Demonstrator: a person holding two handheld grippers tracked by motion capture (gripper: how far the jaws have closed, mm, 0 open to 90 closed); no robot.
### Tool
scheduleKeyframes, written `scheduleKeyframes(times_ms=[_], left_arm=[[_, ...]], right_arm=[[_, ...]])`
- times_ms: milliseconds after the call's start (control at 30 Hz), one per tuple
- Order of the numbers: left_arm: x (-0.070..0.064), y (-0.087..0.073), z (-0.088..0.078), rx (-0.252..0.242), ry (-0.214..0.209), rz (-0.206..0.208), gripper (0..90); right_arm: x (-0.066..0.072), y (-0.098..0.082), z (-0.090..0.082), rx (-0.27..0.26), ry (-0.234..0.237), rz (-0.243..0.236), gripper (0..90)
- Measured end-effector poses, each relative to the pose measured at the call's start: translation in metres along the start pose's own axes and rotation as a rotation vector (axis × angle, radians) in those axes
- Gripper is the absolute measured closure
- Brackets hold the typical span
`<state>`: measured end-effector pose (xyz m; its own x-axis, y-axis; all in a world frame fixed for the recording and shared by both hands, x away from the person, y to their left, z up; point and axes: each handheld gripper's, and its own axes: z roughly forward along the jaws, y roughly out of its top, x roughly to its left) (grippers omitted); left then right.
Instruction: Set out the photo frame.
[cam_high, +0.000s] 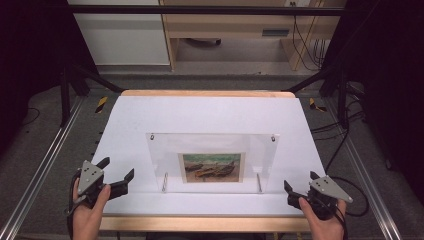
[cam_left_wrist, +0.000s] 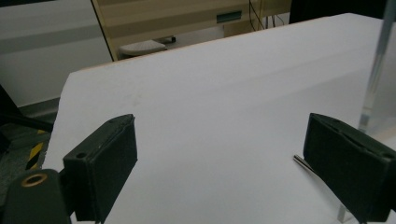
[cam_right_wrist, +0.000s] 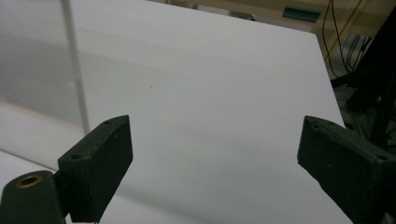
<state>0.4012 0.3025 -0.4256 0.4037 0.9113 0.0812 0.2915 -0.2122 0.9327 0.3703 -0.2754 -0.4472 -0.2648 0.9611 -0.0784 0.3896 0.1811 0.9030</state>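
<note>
Frame: a clear acrylic picture frame (cam_high: 212, 162) stands upright near the middle of the table, toward its near edge, between the two grippers and apart from both.
Frame build: a flat, see-through rectangular panel with small metal fasteners at its top corners and two slim metal pins (cam_high: 165, 182) propping it at the bottom.
Picture: a small print (cam_high: 212, 167) sits low in the panel's centre, showing boats on a shore in green, brown and orange tones.
Left gripper: the left gripper (cam_high: 118, 175) is held at the near left of the table, just left of the frame, jaws spread wide with nothing between them.
Left gripper view: its black jaws, blocky and matte, frame bare white table; the frame's clear edge (cam_left_wrist: 376, 70) rises at the far right, and a metal pin (cam_left_wrist: 302, 162) shows just beside the right jaw.
Right gripper: the right gripper (cam_high: 300, 184) is held at the near right corner, right of the frame, jaws likewise spread and empty.
Right gripper view: the frame's thin edge (cam_right_wrist: 74, 65) stands upright at the left, beyond the left jaw.
Table: a smooth white top (cam_high: 210, 115) with a light wooden border at the near and far edges.
Hands: a left hand (cam_high: 89, 212) and a right hand (cam_high: 324, 220) grip the tools from the near side.
</note>
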Motion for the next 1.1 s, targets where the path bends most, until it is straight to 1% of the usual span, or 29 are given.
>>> scheduleKeyframes(times_ms=[33, 67, 133, 200, 267, 333, 367, 467, 500, 567, 633, 667, 767, 800, 833, 933, 967, 1000, 1033, 1067, 1100], left_arm=[[0.001, 0.0, 0.003, 0.009, -0.003, -0.002, 9.2], [0.002, 0.001, 0.007, 0.02, -0.003, 0.003, 9.2], [0.004, 0.001, 0.016, 0.051, -0.007, 0.012, 9.2], [0.006, 0.001, 0.025, 0.079, -0.009, 0.014, 8.1], [0.008, 0.0, 0.033, 0.099, -0.017, 0.01, 7.0], [0.011, 0.0, 0.04, 0.117, -0.023, 0.008, 6.5], [0.013, 0.0, 0.043, 0.123, -0.027, 0.001, 6.3], [0.016, 0.0, 0.052, 0.132, -0.036, -0.018, 6.1], [0.017, 0.0, 0.055, 0.134, -0.038, -0.023, 5.9], [0.018, -0.001, 0.059, 0.143, -0.05, -0.03, 5.9], [0.02, -0.003, 0.066, 0.155, -0.053, -0.036, 6.0], [0.021, -0.004, 0.069, 0.168, -0.059, -0.038, 6.1], [0.024, -0.007, 0.076, 0.189, -0.072, -0.06, 6.4], [0.025, -0.009, 0.077, 0.199, -0.079, -0.075, 6.3], [0.026, -0.01, 0.078, 0.202, -0.086, -0.09, 6.2], [0.028, -0.014, 0.08, 0.207, -0.112, -0.151, 6.2], [0.028, -0.014, 0.08, 0.204, -0.119, -0.159, 6.2], [0.029, -0.014, 0.079, 0.199, -0.137, -0.184, 6.2], [0.03, -0.014, 0.079, 0.195, -0.14, -0.201, 6.2], [0.03, -0.015, 0.079, 0.191, -0.14, -0.216, 6.3], [0.03, -0.016, 0.079, 0.195, -0.139, -0.213, 6.3]], right_arm=[[-0.003, 0.001, 0.003, 0.015, -0.013, 0.012, 11.1], [-0.005, 0.002, 0.005, 0.021, -0.014, 0.017, 11.2], [-0.008, 0.004, 0.011, 0.029, 0.002, 0.034, 11.2], [-0.011, 0.008, 0.018, 0.052, 0.008, 0.032, 11.2], [-0.014, 0.011, 0.026, 0.061, 0.017, 0.039, 11.2], [-0.015, 0.013, 0.033, 0.071, 0.015, 0.034, 11.3], [-0.017, 0.014, 0.038, 0.084, 0.013, 0.029, 11.4], [-0.019, 0.016, 0.048, 0.102, 0.016, 0.041, 11.6], [-0.02, 0.016, 0.051, 0.104, 0.012, 0.037, 12.0], [-0.022, 0.016, 0.056, 0.118, 0.017, 0.054, 12.8], [-0.023, 0.016, 0.061, 0.137, 0.018, 0.069, 13.4], [-0.023, 0.016, 0.064, 0.149, 0.015, 0.074, 13.4], [-0.023, 0.015, 0.072, 0.195, 0.009, 0.097, 12.8], [-0.024, 0.015, 0.075, 0.203, 0.012, 0.101, 12.5], [-0.023, 0.015, 0.078, 0.21, 0.014, 0.117, 12.5], [-0.025, 0.017, 0.086, 0.222, 0.018, 0.126, 12.1], [-0.026, 0.017, 0.088, 0.232, 0.028, 0.14, 11.9], [-0.027, 0.018, 0.09, 0.237, 0.043, 0.147, 11.9], [-0.028, 0.018, 0.092, 0.239, 0.056, 0.152, 11.9], [-0.028, 0.017, 0.093, 0.241, 0.058, 0.148, 12.1], [-0.028, 0.017, 0.093, 0.242, 0.061, 0.136, 12.4]])
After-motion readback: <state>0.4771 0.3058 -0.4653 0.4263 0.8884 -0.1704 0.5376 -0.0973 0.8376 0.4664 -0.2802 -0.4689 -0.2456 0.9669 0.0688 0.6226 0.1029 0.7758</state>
